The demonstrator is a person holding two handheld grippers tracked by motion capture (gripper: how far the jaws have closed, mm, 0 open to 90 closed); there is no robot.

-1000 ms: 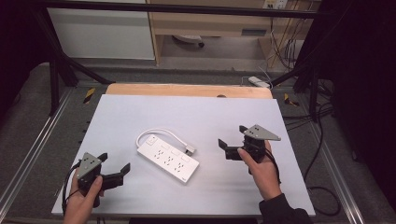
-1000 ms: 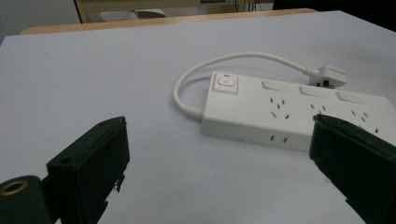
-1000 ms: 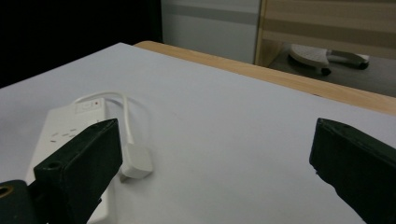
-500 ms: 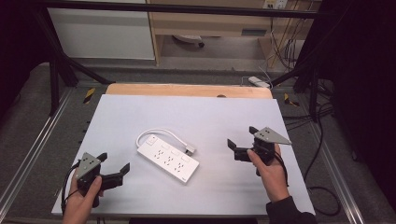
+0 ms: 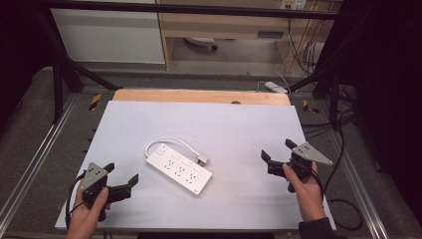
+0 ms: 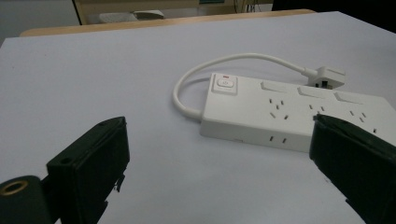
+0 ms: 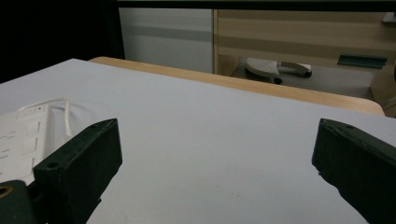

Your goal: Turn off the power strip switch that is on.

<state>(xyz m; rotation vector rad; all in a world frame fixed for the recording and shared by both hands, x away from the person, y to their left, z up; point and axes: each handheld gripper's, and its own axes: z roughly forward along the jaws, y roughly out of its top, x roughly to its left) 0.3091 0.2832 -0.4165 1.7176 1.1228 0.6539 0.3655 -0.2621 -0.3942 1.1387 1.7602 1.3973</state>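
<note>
High view: white power strip (image 5: 179, 169) lies flat mid-table, angled, short cord (image 5: 171, 142) looping round to its plug (image 5: 201, 160) just beside the far long edge. My left gripper (image 5: 121, 179) sits near the strip's switch end, jaws spread, nothing in them. My right gripper (image 5: 273, 159) is well apart on the right, jaws also spread and empty. Left gripper view shows the switch (image 6: 224, 84) and socket rows up. My read: rigid plastic body, light, smooth and a bit slippery, not fragile. Best hold is across the narrow width at the long side walls, mid-body. Cord is stiff-ish and will drag; the plug may swing.
</note>
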